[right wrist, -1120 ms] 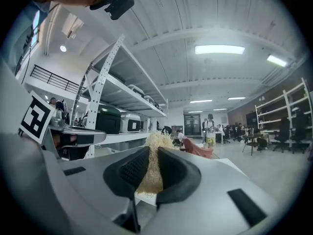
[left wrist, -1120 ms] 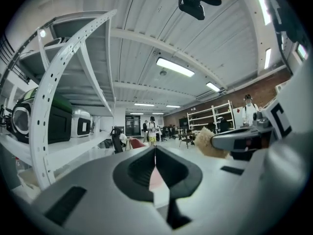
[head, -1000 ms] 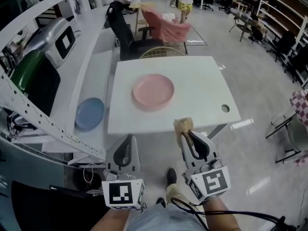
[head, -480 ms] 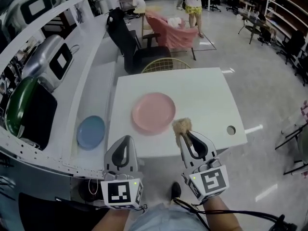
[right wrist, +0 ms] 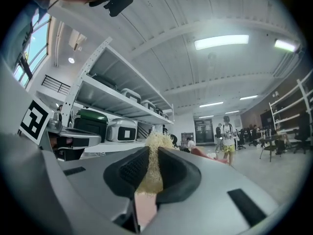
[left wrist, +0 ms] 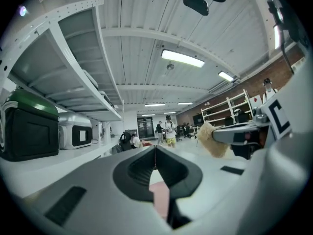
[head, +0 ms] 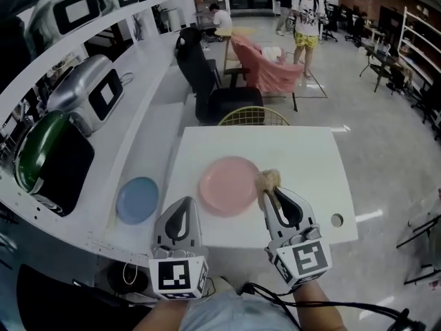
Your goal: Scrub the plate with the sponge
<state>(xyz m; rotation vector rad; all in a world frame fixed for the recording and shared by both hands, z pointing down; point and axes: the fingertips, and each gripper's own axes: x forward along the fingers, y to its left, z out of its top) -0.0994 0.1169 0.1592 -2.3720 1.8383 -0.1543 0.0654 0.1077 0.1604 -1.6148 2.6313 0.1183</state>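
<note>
Right tool [head: 268,196]: you pinch the sponge [head: 268,179], by the pink plate's [head: 227,185] right edge
Left tool [head: 180,205]: pressed together, empty, on your side of the plate

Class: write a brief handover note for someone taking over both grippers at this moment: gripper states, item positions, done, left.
Left gripper shut, empty, by the table's near edge.
Right gripper shut on the sponge, which is over the plate's right rim; contact unclear.
Plate lies flat on the table.
Done: sponge gripped and at the plate.
Left: scrub the plate.
</note>
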